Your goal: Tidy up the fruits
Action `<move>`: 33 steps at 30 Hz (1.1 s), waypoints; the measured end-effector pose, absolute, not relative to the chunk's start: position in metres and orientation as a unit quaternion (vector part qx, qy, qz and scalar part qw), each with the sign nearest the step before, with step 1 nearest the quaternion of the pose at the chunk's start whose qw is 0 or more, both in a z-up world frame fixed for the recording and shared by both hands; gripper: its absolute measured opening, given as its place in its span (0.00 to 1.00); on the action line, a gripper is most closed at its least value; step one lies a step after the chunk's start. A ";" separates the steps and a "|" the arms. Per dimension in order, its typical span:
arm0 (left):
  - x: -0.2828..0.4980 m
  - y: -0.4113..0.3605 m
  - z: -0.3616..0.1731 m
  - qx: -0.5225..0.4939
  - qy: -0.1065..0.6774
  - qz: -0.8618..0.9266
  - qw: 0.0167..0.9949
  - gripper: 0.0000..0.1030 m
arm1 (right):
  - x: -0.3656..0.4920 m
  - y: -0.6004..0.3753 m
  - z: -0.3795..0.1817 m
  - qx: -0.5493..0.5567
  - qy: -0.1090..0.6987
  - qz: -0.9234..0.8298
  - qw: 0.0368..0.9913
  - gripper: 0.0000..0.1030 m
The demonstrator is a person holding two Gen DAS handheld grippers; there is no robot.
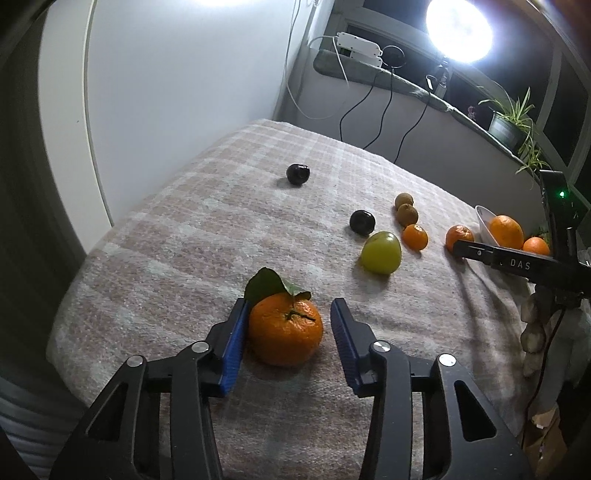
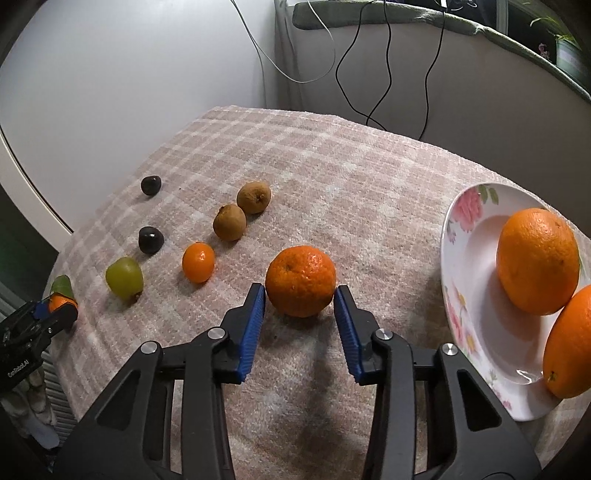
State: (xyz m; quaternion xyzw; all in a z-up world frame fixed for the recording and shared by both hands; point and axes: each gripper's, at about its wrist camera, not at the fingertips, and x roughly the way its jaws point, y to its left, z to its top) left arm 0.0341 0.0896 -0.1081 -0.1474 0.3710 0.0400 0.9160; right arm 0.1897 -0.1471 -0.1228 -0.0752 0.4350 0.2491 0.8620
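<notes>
My left gripper (image 1: 288,314) is open around a leafy mandarin (image 1: 285,333); the left pad touches it, the right pad stands apart. My right gripper (image 2: 300,295) is open around a mandarin (image 2: 301,281) on the checked blanket (image 2: 351,177), both pads close beside it. A floral plate (image 2: 465,295) at the right holds two oranges (image 2: 537,260). A small mandarin (image 2: 198,262), two kiwis (image 2: 229,222), a green fruit (image 2: 124,277) and two dark plums (image 2: 150,240) lie on the blanket. The left gripper with its leafy mandarin (image 2: 61,301) shows at the far left of the right wrist view.
The blanket's left edge (image 1: 92,251) drops off beside a white wall. Cables (image 1: 369,110) hang behind the far edge. A bright lamp (image 1: 458,29) and a potted plant (image 1: 509,122) stand on the back ledge. The right gripper (image 1: 509,262) reaches in beside the plate (image 1: 485,225).
</notes>
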 end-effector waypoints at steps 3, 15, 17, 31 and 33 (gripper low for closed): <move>0.034 0.091 -0.108 -0.146 0.370 0.042 0.916 0.36 | 0.194 -0.147 -0.124 -0.071 0.439 0.251 0.860 0.39; 0.033 0.092 -0.109 -0.151 0.368 0.038 0.917 0.35 | 0.205 -0.141 -0.123 -0.080 0.439 0.255 0.858 0.40; 0.033 0.093 -0.109 -0.151 0.368 0.038 0.917 0.35 | 0.208 -0.140 -0.123 -0.079 0.440 0.255 0.857 0.42; 0.032 0.093 -0.106 -0.156 0.366 0.034 0.917 0.35 | 0.211 -0.142 -0.121 -0.059 0.437 0.267 0.857 0.39; 0.032 0.093 -0.104 -0.158 0.364 0.032 0.917 0.35 | 0.207 -0.145 -0.117 -0.054 0.434 0.273 0.857 0.39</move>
